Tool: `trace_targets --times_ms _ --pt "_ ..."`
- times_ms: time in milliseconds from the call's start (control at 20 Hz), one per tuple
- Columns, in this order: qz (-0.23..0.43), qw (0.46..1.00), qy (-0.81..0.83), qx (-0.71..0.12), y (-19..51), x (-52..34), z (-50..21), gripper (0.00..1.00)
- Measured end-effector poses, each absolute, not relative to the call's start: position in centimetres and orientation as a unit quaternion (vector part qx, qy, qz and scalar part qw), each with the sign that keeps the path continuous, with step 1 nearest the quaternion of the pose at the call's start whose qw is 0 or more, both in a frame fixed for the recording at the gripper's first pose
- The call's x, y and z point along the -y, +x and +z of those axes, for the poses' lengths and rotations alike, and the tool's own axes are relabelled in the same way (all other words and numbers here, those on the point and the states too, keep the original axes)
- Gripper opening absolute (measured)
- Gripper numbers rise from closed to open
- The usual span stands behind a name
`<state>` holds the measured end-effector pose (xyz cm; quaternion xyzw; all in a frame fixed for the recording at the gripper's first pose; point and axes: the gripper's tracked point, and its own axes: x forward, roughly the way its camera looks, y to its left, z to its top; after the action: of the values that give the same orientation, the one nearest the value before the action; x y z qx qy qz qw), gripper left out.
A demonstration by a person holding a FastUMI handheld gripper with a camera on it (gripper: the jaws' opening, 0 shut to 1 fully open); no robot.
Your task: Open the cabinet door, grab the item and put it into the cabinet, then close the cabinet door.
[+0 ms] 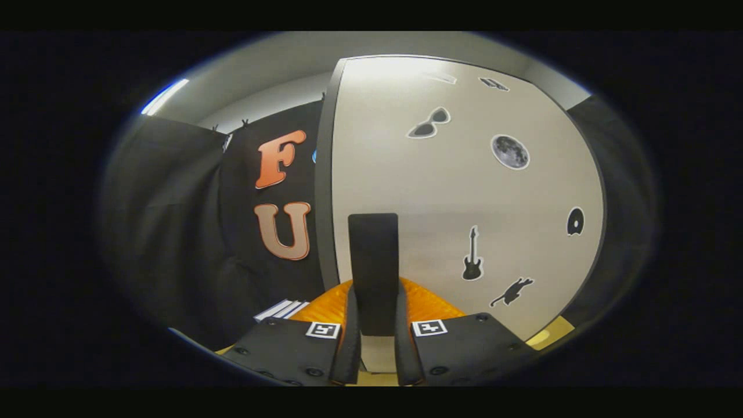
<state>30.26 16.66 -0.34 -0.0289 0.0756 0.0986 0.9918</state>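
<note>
Counter (554, 332): a pale yellow strip shows at lower right of the frame, under the cabinet, and another sliver shows between the claw's fingers at bottom centre. Room: black cloth wall (174, 232) hangs across the left half of the frame; a grey-white ceiling with one bright light strip (164, 96) sits at upper left. More black cloth closes off the far right.

Cabinet door (453, 191): off-white panel with a dark edge along its left side, filling the centre and right of the frame. Whether it is fully shut I cannot tell.

Stickers on the door, counted: one pair of sunglasses (428, 123), one moon (510, 152), one guitar (472, 255), one cat (512, 291), one round dark sticker (575, 221) at the right edge, and two faint ones at the very top, too blurred to identify. Seven in all.

Claw (375, 325): bottom centre of the frame, both fingers pressed onto a tall, flat, dark upright piece (374, 261) that stands between them, directly in front of the door. It looks like the door's handle, though that is not certain.

One orange ribbed item (426, 302) lies just behind the fingers, low centre. One small stack of white-edged flat things (281, 309) lies just left of it.
</note>
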Motion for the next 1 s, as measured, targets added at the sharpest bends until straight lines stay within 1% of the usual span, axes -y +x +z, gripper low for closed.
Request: trace_targets --times_ms 250,700,1000 --pt "0.157 0.983 -0.032 -0.087 28.2 -16.7 0.1 0.32" --pt "0.255 0.960 -0.009 -0.115 22.0 -15.7 1.8 0.32" --pt "0.299 0.947 0.007 -0.120 20.2 -14.2 2.7 0.32"
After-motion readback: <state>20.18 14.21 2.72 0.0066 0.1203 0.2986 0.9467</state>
